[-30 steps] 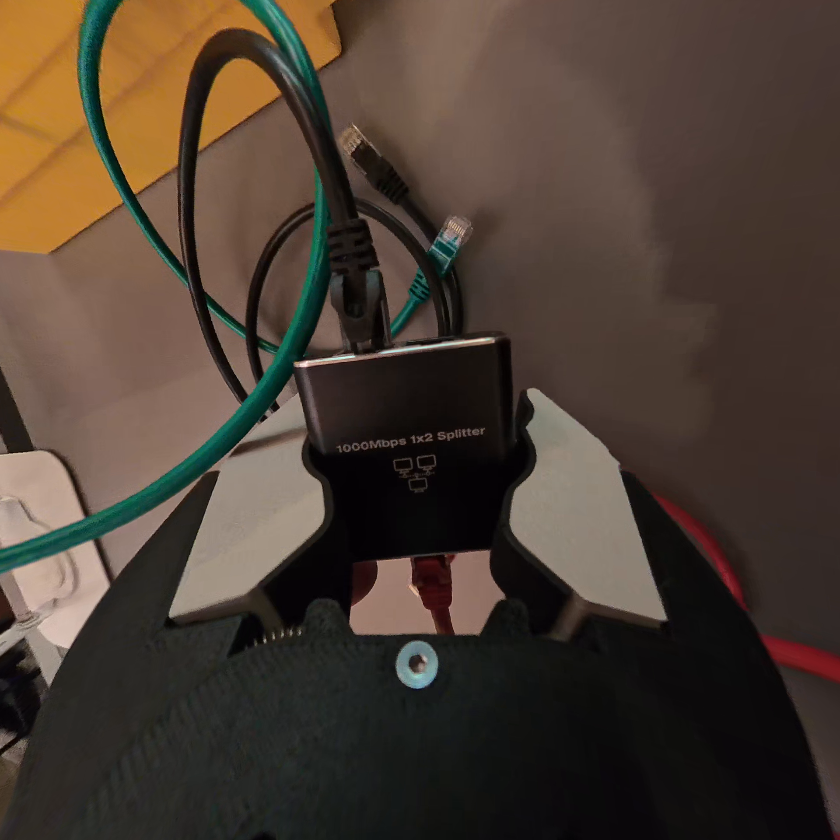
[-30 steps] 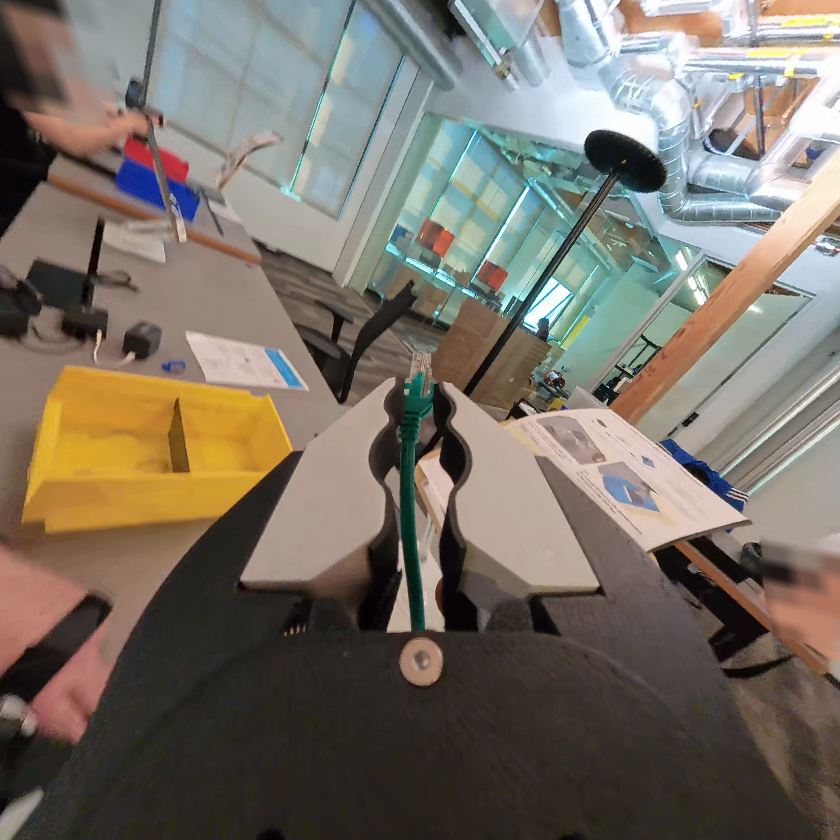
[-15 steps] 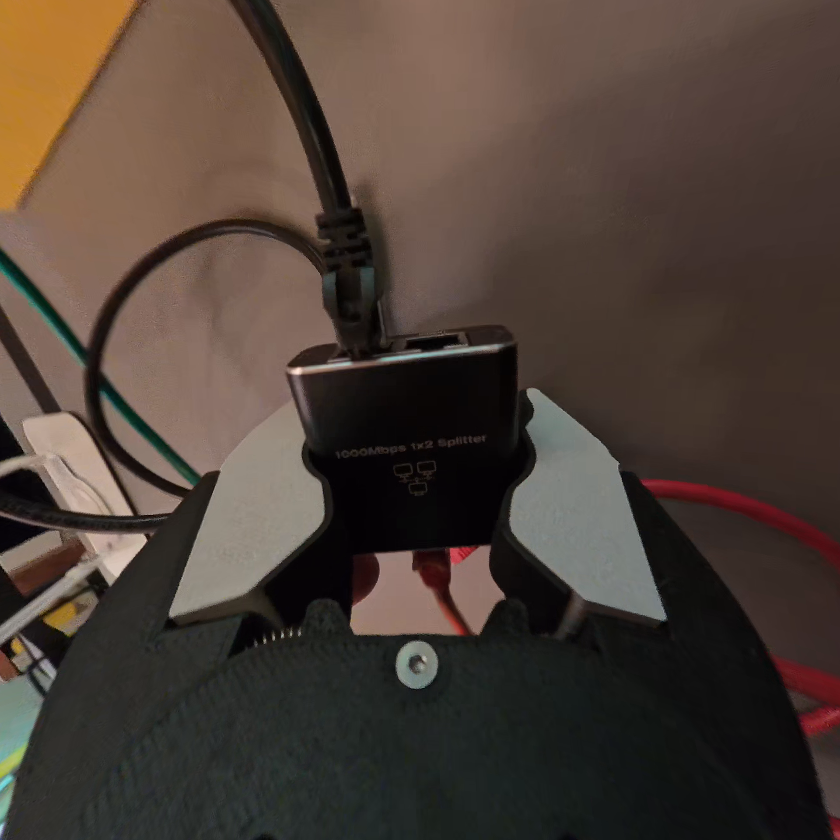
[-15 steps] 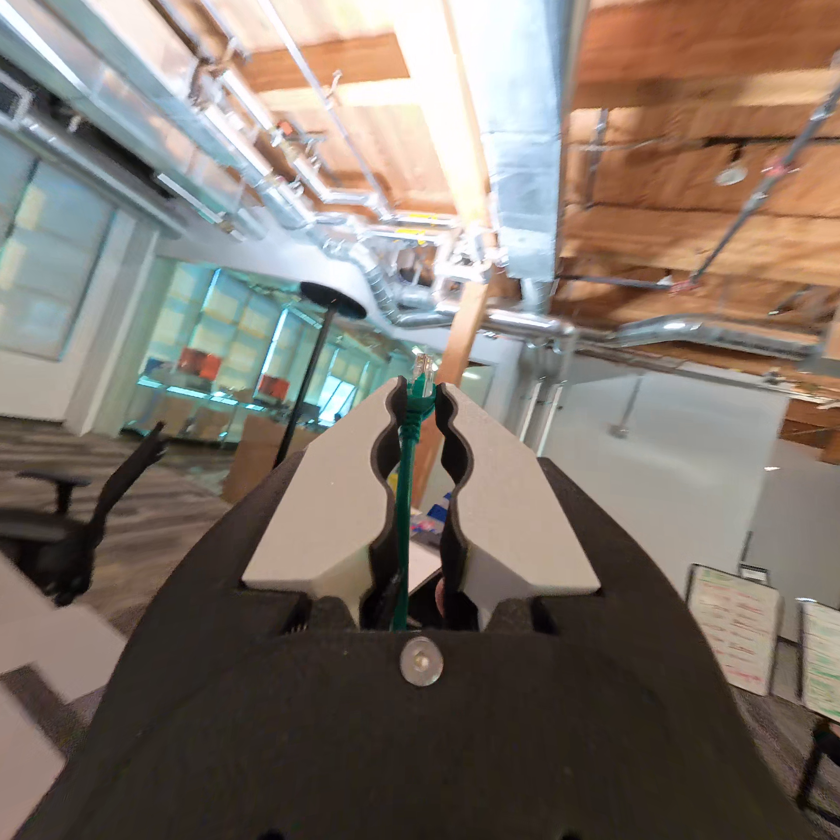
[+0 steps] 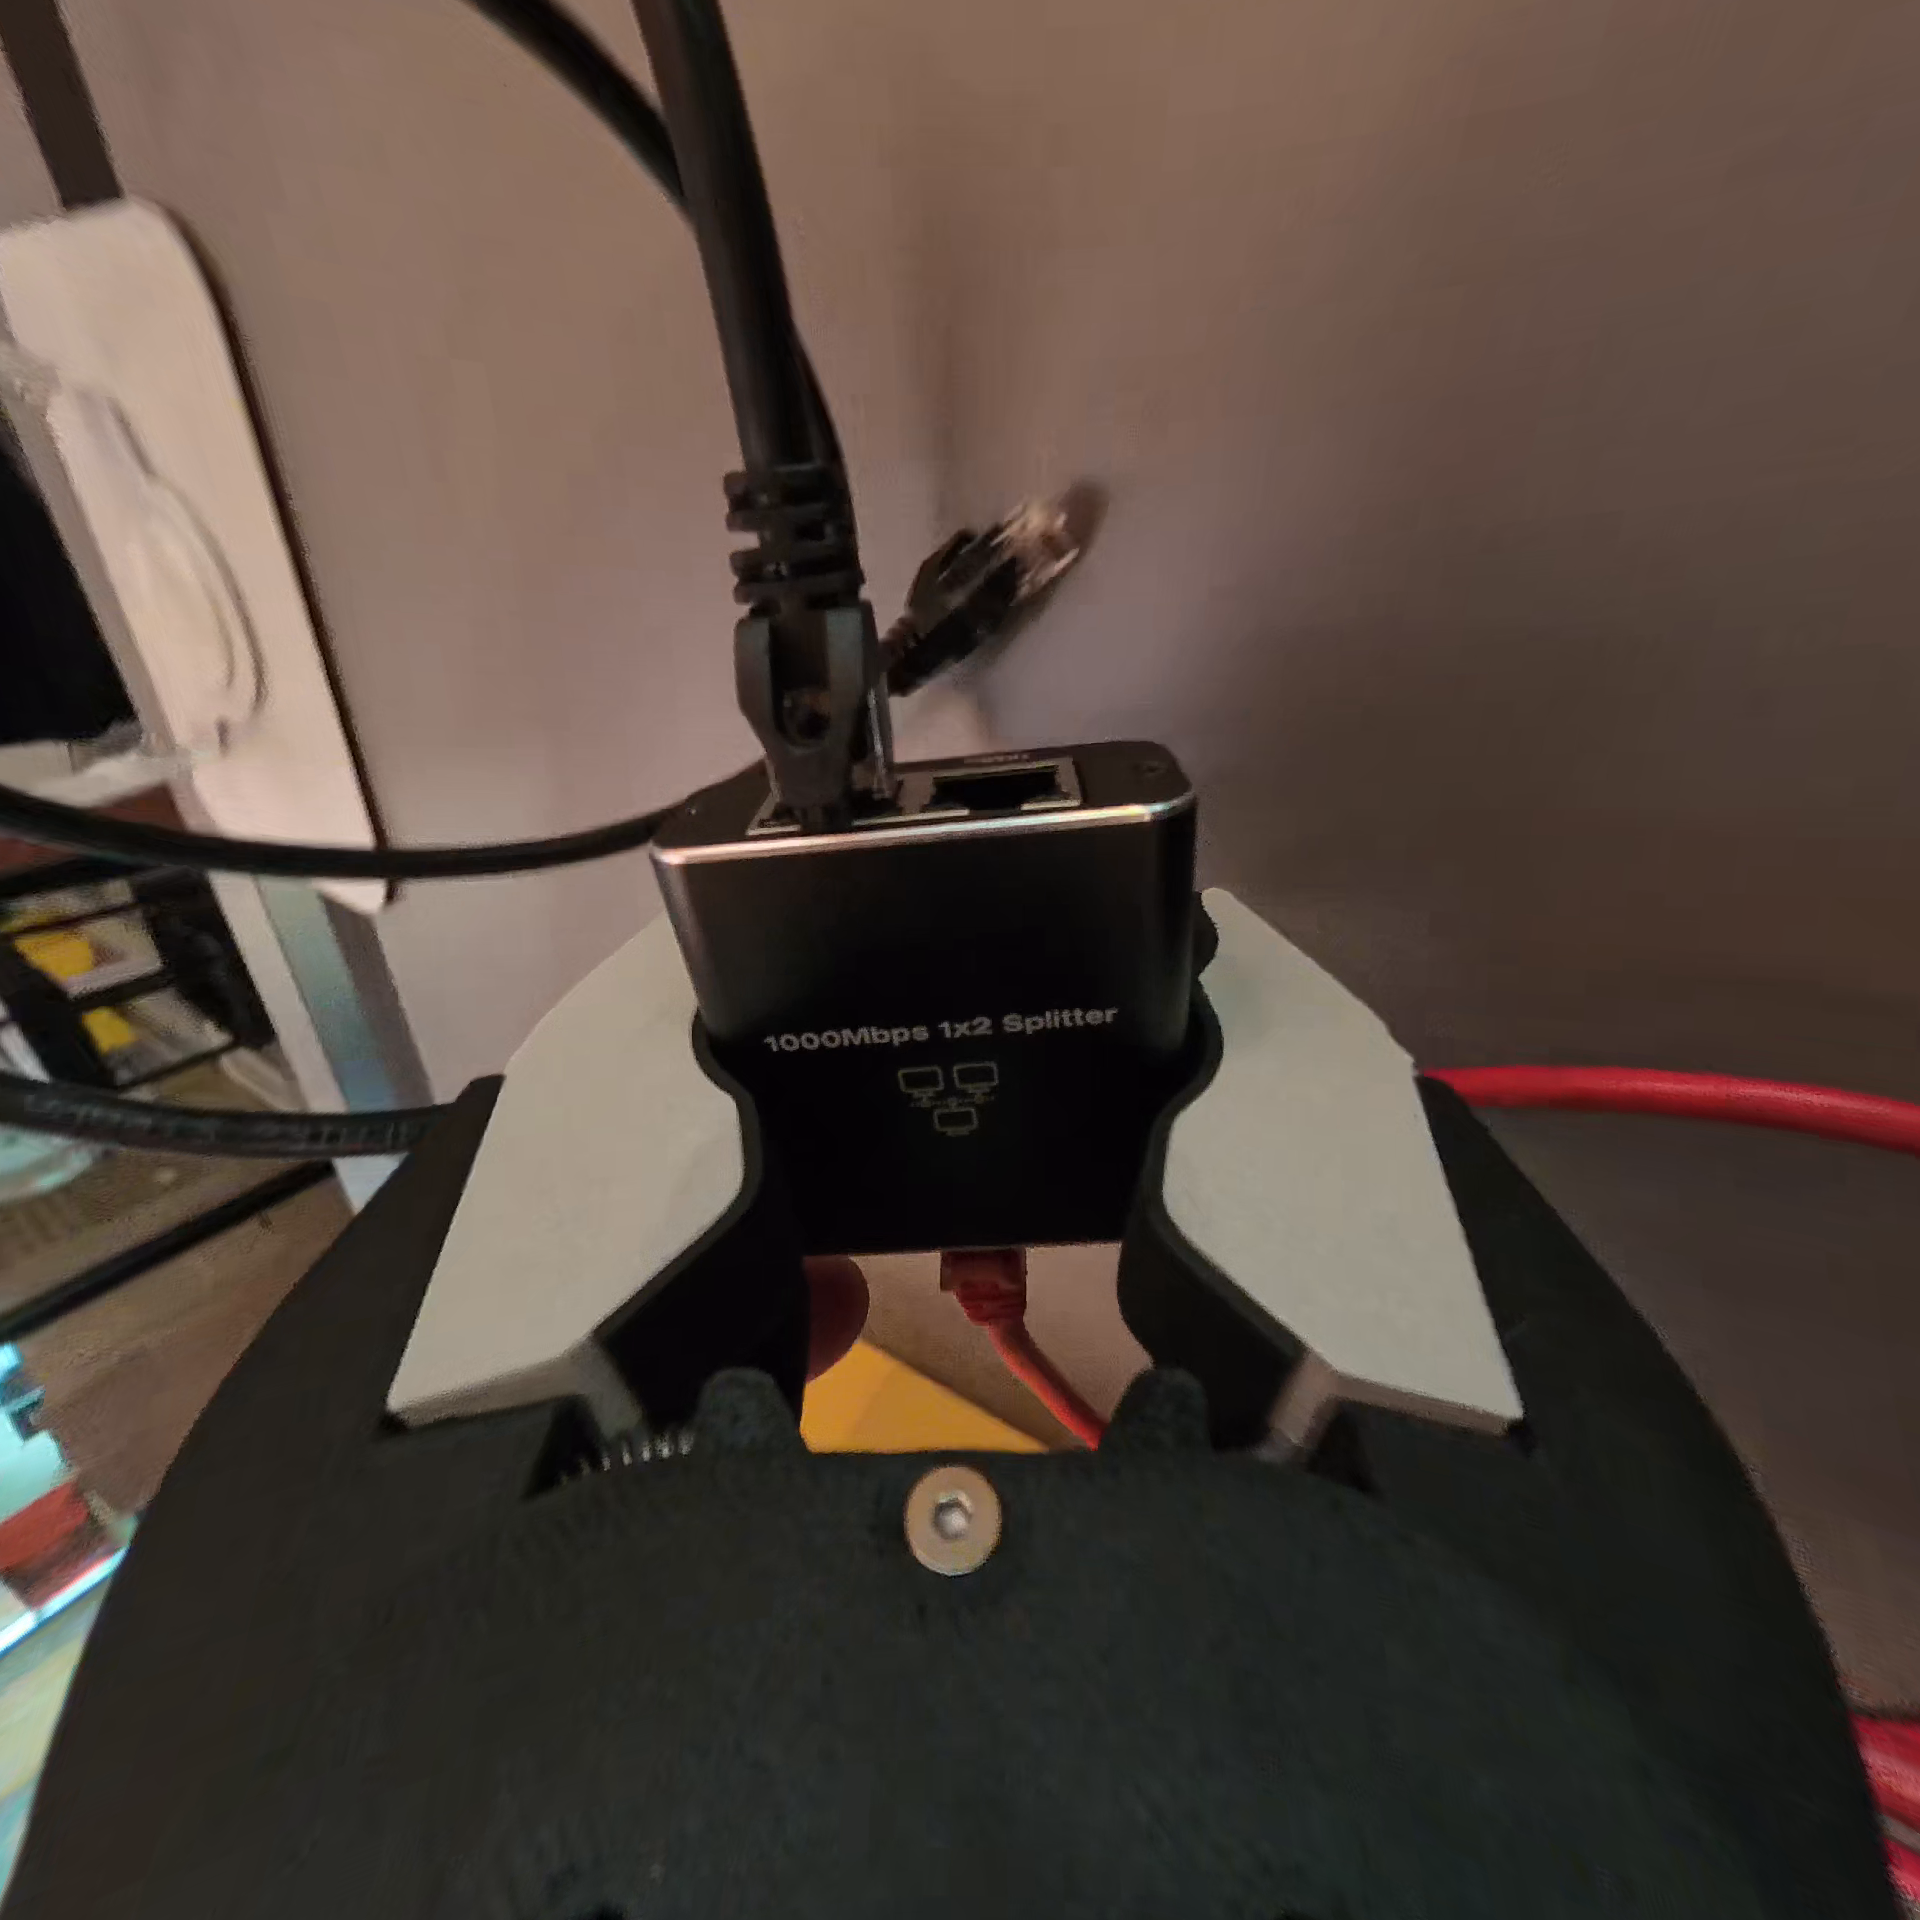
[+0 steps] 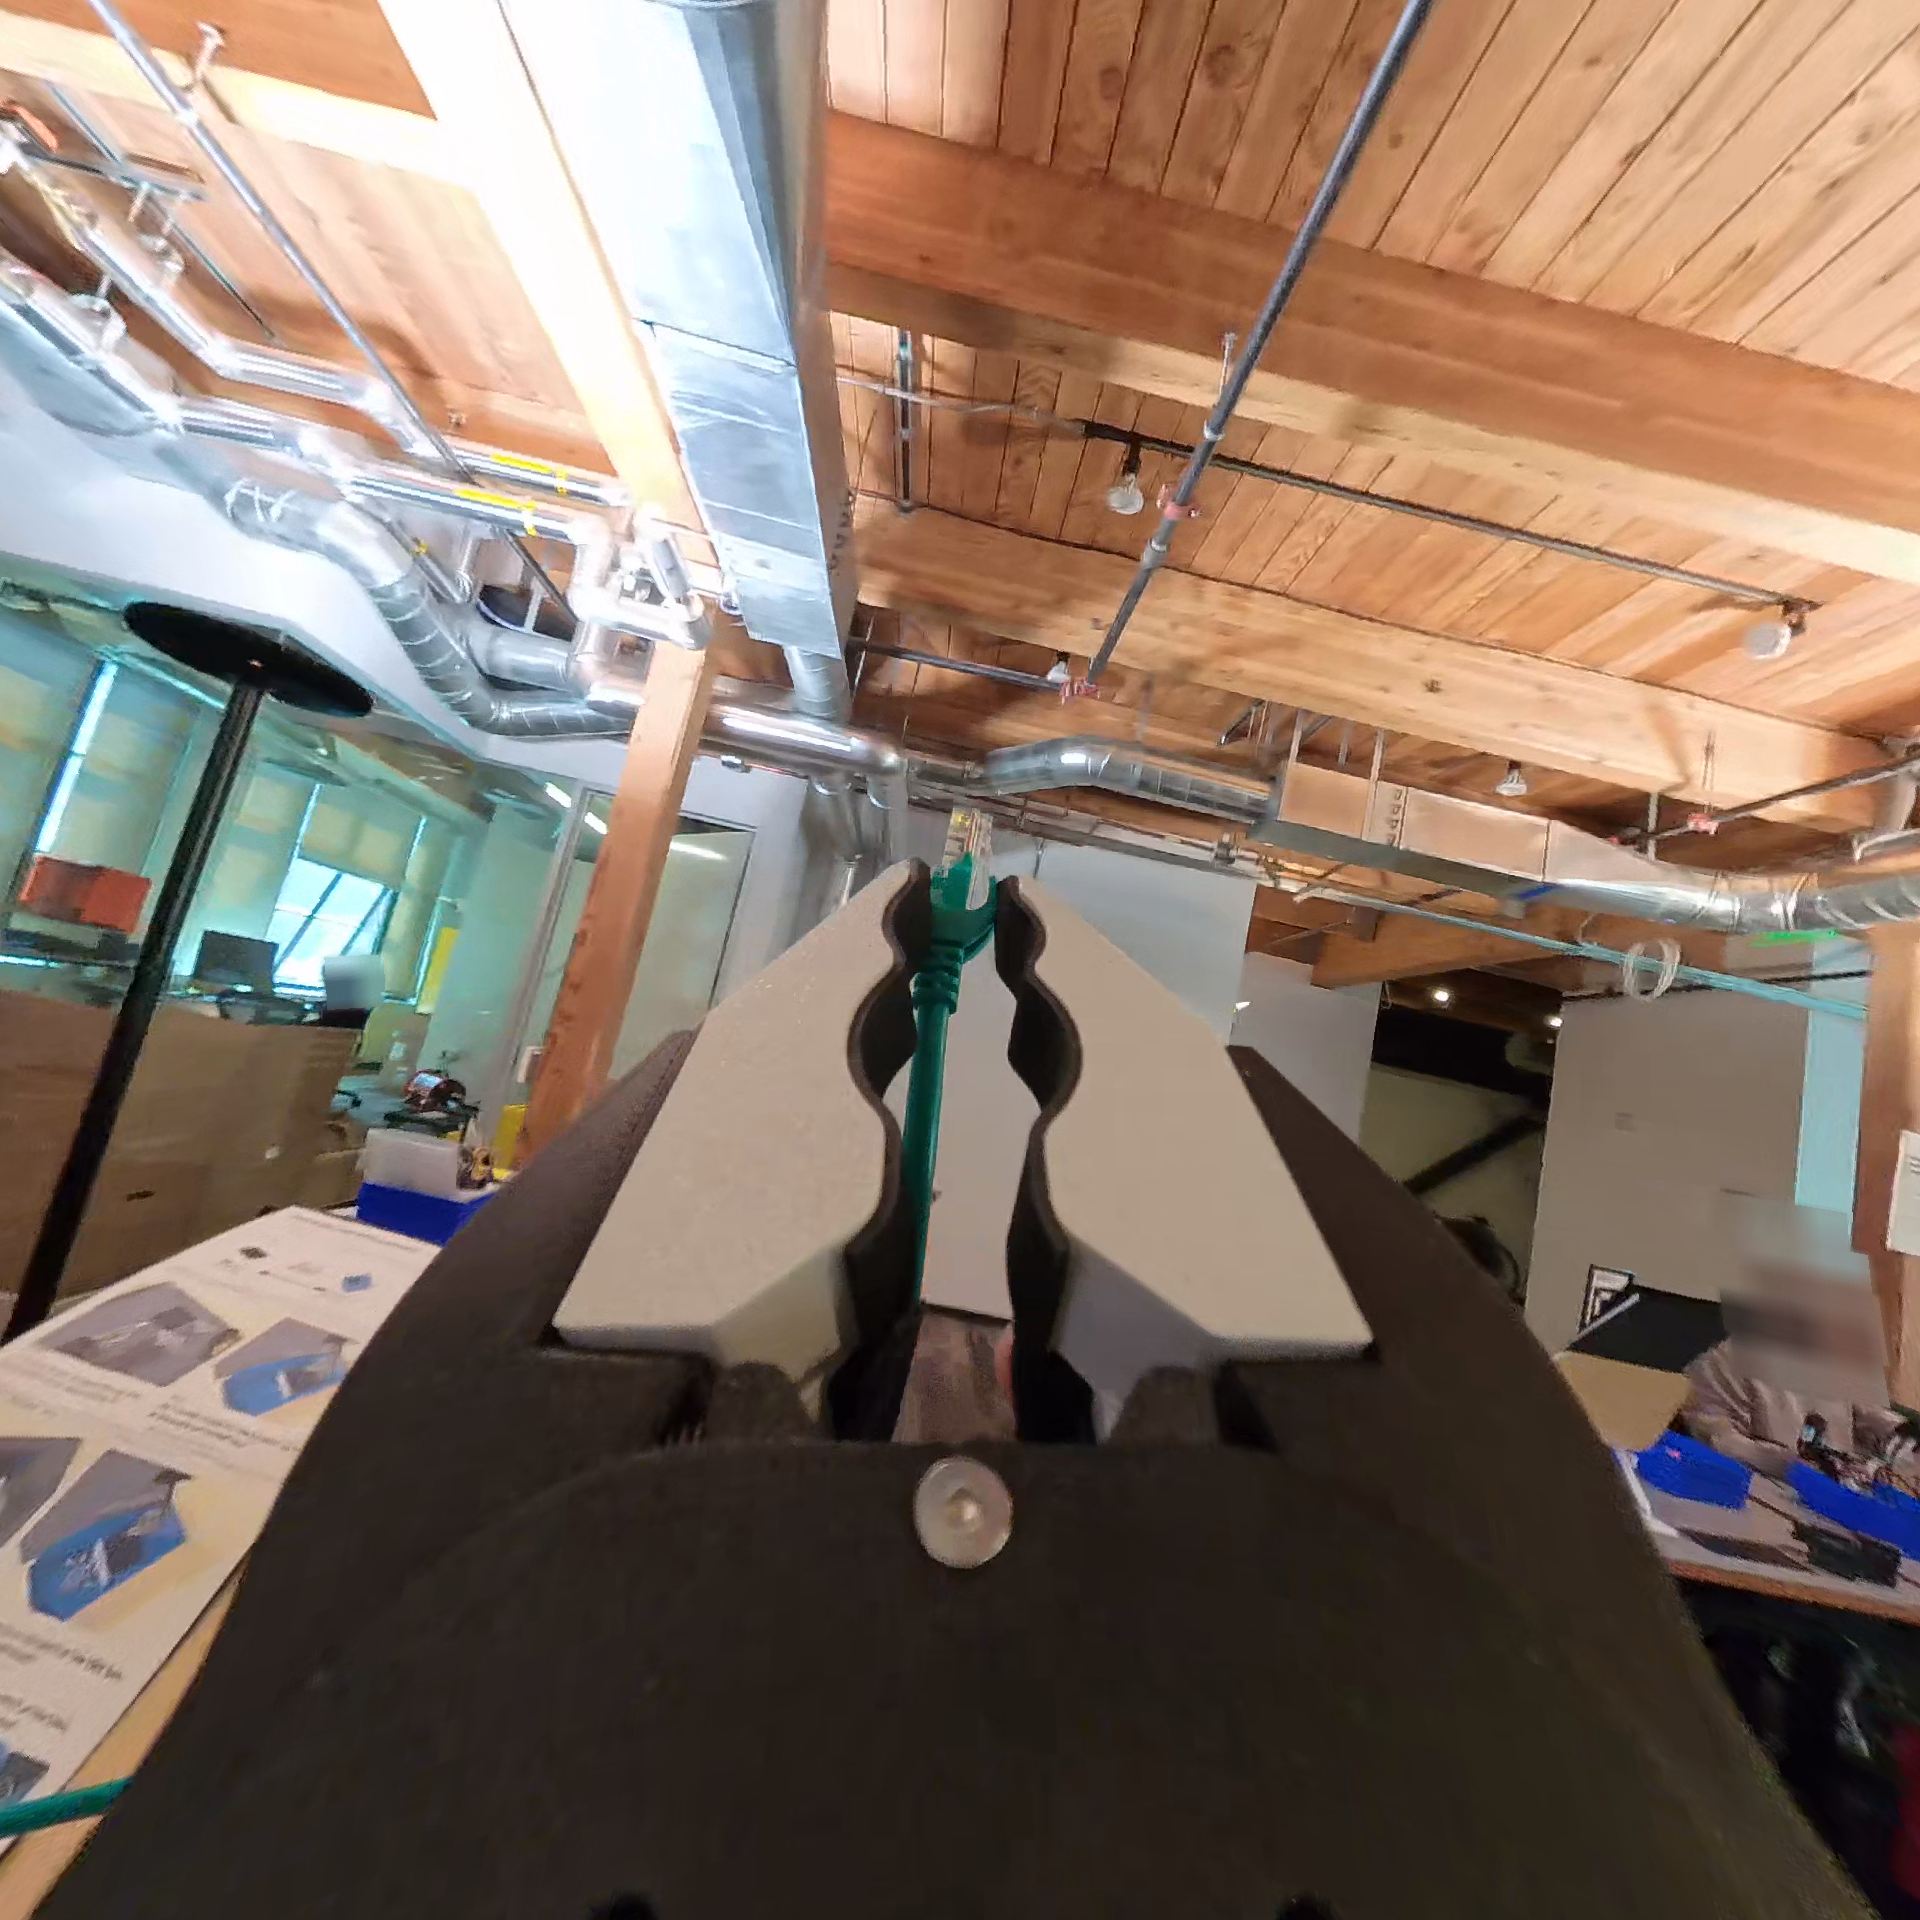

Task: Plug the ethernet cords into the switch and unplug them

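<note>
My left gripper (image 5: 940, 956) is shut on a small black switch box (image 5: 925, 935) and holds it above the grey table. A black ethernet cord (image 5: 795, 665) is plugged into the box's left port. The right port (image 5: 1003, 792) is empty. A red cord (image 5: 987, 1304) is plugged into the box's near end. The black cord's loose plug (image 5: 997, 571) lies beyond, blurred. My right gripper (image 6: 961, 883) is shut on the green ethernet cord (image 6: 925, 1081), its clear plug (image 6: 966, 836) sticking out past the fingertips, pointed up at the ceiling.
The red cord (image 5: 1683, 1096) runs off to the right over the grey table (image 5: 1455, 520). A white object (image 5: 145, 499) and the table edge are on the left. Printed sheets (image 6: 135, 1382) lie low left in the right wrist view, with wooden beams and ducts above. The left gripper's tips are roughly 85 cm from the right gripper's.
The left gripper has swung left with the switch box; the yellow bin and green cord have left its view. The right gripper has tilted further up, from the room toward the ceiling, holding the green cord.
</note>
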{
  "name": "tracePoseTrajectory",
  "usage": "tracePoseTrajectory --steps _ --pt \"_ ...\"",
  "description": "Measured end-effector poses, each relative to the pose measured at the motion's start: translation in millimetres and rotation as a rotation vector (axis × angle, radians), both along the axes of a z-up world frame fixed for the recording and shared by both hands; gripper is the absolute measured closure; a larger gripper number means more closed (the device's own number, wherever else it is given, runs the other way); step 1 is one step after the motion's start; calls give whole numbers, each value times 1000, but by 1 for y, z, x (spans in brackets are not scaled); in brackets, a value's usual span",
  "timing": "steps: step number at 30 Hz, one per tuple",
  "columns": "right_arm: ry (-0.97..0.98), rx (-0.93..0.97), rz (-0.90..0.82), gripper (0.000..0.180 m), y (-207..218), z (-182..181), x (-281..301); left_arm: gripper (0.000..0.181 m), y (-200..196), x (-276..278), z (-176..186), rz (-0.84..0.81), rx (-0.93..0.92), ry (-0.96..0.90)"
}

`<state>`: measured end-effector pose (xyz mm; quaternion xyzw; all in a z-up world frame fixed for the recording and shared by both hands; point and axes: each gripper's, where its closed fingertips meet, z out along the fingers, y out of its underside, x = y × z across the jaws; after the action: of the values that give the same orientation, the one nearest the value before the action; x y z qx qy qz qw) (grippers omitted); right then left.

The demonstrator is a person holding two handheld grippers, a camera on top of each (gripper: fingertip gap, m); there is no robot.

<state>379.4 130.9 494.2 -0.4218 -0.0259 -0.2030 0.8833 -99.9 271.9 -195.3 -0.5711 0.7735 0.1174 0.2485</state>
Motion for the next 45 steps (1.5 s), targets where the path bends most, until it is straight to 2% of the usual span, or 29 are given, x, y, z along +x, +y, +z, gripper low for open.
tracePoseTrajectory --steps 3,5,8,11,14,18,20,23,26,29,33,35,40,45 --pt "-25 -68 -49 169 1 -16 12 102 7 -2 11 28 -19 -82" --pt "-91 -137 -55 169 10 -33 -5 102 3 4 20 13 -7 -96" --pt "-179 -268 2 169 45 -67 -44 102 -3 27 41 -25 6 -196" --pt "-283 -420 72 170 88 -117 -93 101 -19 52 81 -96 38 -312" --pt "-378 -526 102 170 118 -160 -131 103 -12 53 101 -109 137 -290" --pt "-380 -608 109 170 142 -188 -133 103 -12 43 122 -97 172 -341" --pt "-390 -633 91 171 149 -195 -131 103 -24 46 118 -123 124 -354" --pt "-373 -623 88 170 152 -188 -129 101 -31 45 78 -169 107 -212" --pt "-341 -566 63 170 146 -159 -117 103 -31 45 47 -182 109 -146" --pt "-290 -499 14 170 132 -124 -92 104 -23 42 50 -117 71 -247" --pt "-166 -404 -55 170 106 -83 -35 103 -13 28 54 -144 159 -254" --pt "-115 -356 -111 169 91 -69 -5 103 -15 18 43 -163 178 -183" --pt "-62 -298 -208 170 57 -54 38 103 -13 0 4 -166 154 -34" --pt "-54 -281 -295 170 24 -46 65 103 -5 -11 -3 -124 126 3"
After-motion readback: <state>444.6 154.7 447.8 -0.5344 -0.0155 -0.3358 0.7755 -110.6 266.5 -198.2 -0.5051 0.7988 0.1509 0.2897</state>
